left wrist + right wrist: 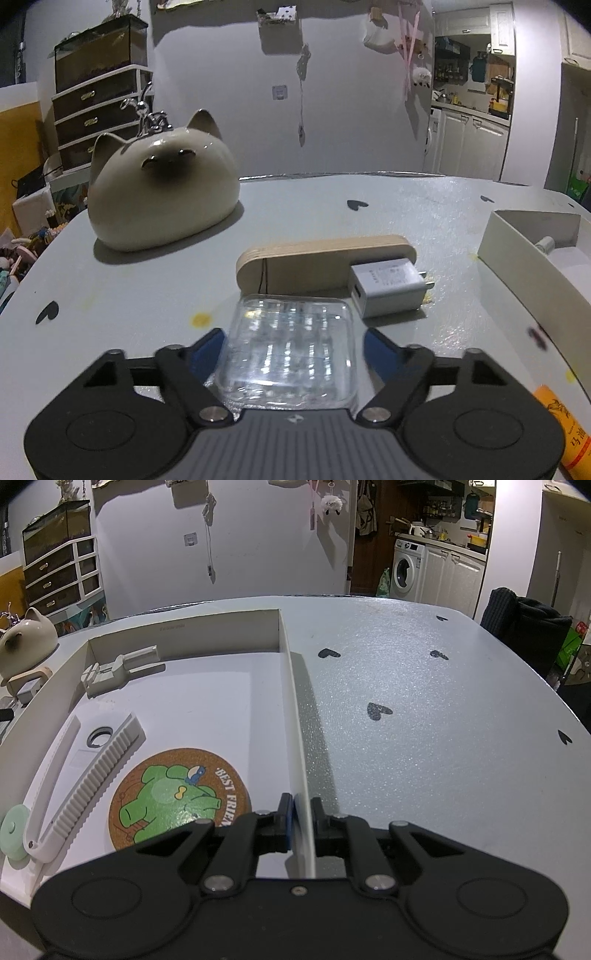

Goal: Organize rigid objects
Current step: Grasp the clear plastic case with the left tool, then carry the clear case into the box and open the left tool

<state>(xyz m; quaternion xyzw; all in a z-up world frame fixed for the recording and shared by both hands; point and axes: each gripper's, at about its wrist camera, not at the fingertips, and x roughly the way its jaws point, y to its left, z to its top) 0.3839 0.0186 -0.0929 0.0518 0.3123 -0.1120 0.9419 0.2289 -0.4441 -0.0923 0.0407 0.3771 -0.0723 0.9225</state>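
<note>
My left gripper [293, 341] is open around a clear plastic case [291, 347] lying on the grey table; its blue-padded fingers [207, 350] stand on either side, the left one close to the case, the right one apart. Behind the case lie a wooden oval block [317, 258] and a white charger plug [388, 286]. My right gripper [300, 819] is shut on the right wall of a shallow white box [291, 701]. The box holds a round cork coaster with a green cartoon [177, 797], a white ribbed clamp tool [85, 771] and a beige clip piece [118, 666].
A ceramic cat figure [162, 188] sits at the table's far left. An orange tube [565, 432] lies at the near right, by the white box [517, 240]. A dark chair back [524, 624] stands beyond the table's right edge. Black heart marks dot the tabletop.
</note>
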